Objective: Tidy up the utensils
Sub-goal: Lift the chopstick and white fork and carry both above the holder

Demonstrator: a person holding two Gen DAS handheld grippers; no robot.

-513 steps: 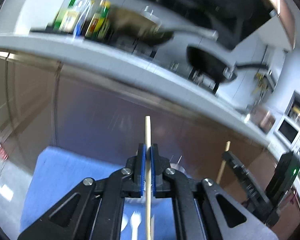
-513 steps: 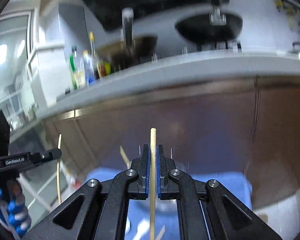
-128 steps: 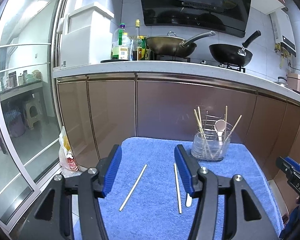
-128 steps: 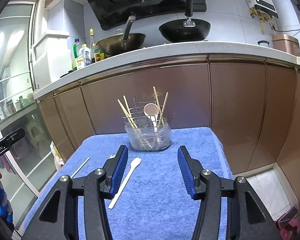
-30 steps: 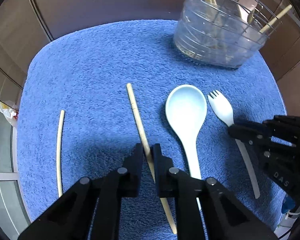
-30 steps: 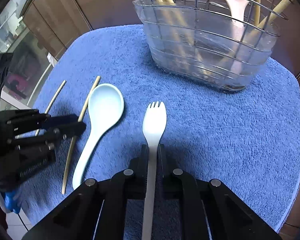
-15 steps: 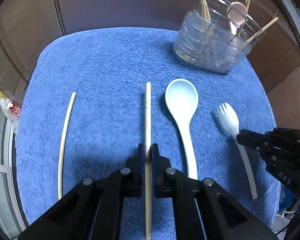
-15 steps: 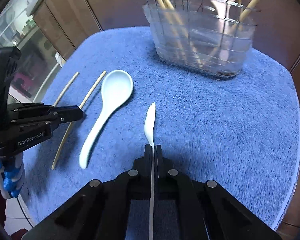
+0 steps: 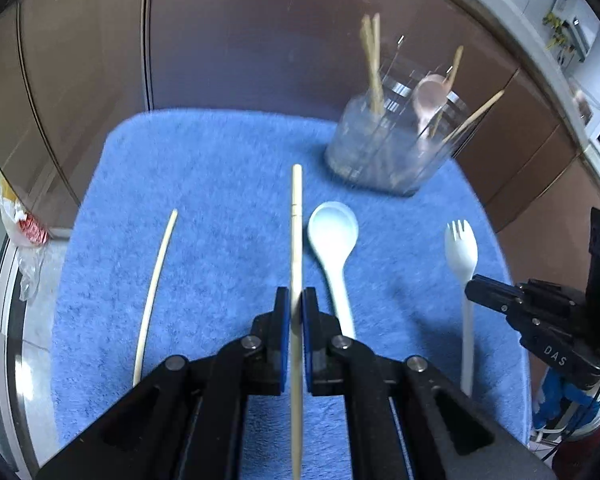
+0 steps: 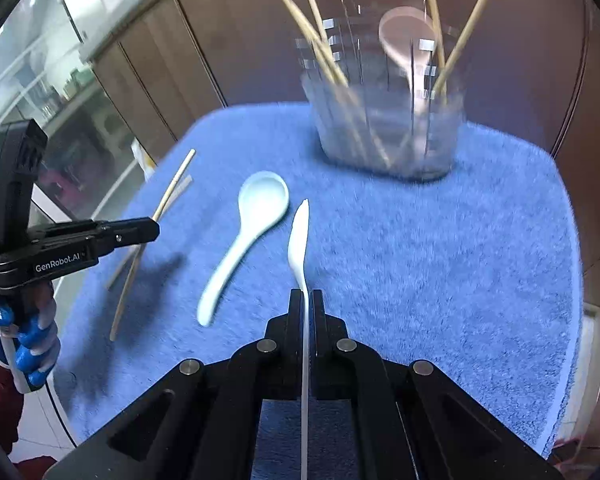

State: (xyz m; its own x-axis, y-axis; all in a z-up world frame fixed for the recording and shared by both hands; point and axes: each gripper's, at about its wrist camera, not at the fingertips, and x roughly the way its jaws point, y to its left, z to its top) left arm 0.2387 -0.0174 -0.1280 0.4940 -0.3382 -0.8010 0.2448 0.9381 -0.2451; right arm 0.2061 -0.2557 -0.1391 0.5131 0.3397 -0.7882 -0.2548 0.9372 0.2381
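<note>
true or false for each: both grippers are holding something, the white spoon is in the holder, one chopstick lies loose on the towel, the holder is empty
1. Both grippers hold something. True: the left gripper is shut on a chopstick, the right gripper on a white spork.
2. The white spoon is in the holder. False: it lies on the blue towel.
3. One loose chopstick lies on the towel. True.
4. The utensil holder is empty. False: it holds chopsticks and a pink spoon.

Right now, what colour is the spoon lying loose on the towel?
The spoon is very pale blue, almost white; the right wrist view shows it best.
</note>
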